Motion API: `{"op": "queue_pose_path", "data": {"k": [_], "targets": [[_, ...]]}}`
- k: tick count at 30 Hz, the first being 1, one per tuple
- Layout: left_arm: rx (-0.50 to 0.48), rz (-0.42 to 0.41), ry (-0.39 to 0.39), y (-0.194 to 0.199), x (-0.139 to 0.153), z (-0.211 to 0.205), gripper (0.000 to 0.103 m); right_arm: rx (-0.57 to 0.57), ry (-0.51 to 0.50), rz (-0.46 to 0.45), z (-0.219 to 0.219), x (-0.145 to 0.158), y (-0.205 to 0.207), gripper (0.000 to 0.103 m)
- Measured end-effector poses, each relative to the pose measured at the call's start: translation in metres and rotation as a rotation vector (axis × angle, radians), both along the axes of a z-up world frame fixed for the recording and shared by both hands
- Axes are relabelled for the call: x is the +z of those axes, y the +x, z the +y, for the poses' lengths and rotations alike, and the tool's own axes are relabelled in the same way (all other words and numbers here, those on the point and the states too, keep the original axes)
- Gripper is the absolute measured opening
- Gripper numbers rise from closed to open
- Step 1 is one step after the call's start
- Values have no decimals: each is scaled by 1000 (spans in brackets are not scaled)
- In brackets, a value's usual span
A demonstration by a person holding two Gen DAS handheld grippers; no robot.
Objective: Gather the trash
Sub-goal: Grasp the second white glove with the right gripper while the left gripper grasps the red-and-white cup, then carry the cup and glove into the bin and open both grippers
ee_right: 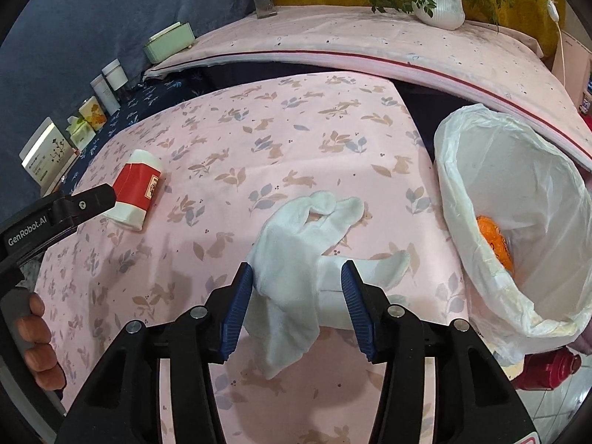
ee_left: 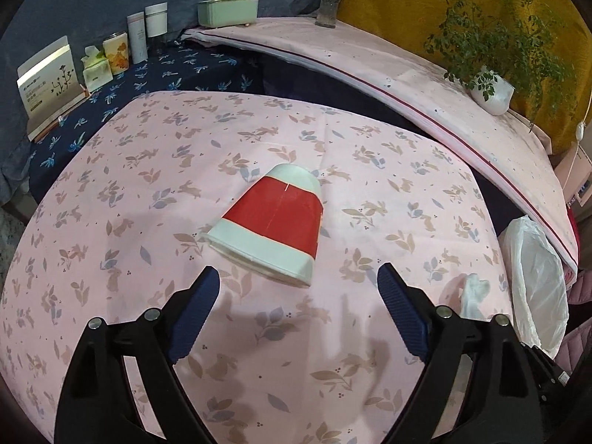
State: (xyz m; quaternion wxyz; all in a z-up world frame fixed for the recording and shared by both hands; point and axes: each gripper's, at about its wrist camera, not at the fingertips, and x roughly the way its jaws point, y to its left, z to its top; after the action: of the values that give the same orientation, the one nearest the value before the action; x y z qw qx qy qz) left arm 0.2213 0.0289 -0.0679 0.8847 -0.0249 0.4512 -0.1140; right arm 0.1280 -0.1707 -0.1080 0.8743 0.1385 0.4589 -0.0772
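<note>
A crushed red-and-white paper cup (ee_left: 275,220) lies on its side on the pink leaf-print cloth (ee_left: 148,192), rim toward me. My left gripper (ee_left: 298,269) hovers just short of that rim, open, with nothing between its blue pads. The right wrist view shows the cup (ee_right: 136,194) at the left. A crumpled white tissue (ee_right: 296,244) lies on the cloth in front of the right gripper (ee_right: 296,265). The tissue's near part fills the gap between the jaws, and the left pad (ee_right: 240,296) touches it. It still rests on the cloth, not squeezed. The tissue (ee_left: 475,292) also shows in the left wrist view.
A bin lined with a white bag (ee_right: 481,155) stands at the right edge, with something orange (ee_right: 495,244) inside. Boxes, jars and a tissue pack (ee_left: 97,72) line the far left. A vase and a potted plant (ee_left: 492,88) sit on the raised pink ledge behind. A hand (ee_right: 37,336) holds the left gripper's handle.
</note>
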Motion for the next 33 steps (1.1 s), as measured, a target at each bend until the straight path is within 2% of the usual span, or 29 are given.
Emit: {"op": "queue_pose_path", "data": {"k": [3, 7, 10, 16, 18, 21, 27, 33], "targets": [[1, 28, -31, 4, -8, 5, 83, 12, 0, 15, 6, -6, 5, 29], [-1, 55, -62, 10, -16, 6, 82, 16, 4, 20, 10, -8, 12, 19], [-3, 72, -76, 15, -22, 4, 72, 21, 10, 20, 12, -7, 18, 14], [-4, 117, -94, 27, -32, 4, 40, 29, 14, 4, 17, 0, 27, 13], [-20, 127, -100, 28, -33, 2, 20, 31, 13, -6, 17, 4, 30, 13], [-35, 126, -90, 28, -33, -2, 6, 34, 10, -21, 18, 12, 33, 13], [-76, 80, -70, 19, -18, -16, 4, 32, 2, -55, 14, 29, 35, 13], [-129, 19, -65, 5, 12, -40, 4, 20, -20, -112, 1, 59, 33, 13]]}}
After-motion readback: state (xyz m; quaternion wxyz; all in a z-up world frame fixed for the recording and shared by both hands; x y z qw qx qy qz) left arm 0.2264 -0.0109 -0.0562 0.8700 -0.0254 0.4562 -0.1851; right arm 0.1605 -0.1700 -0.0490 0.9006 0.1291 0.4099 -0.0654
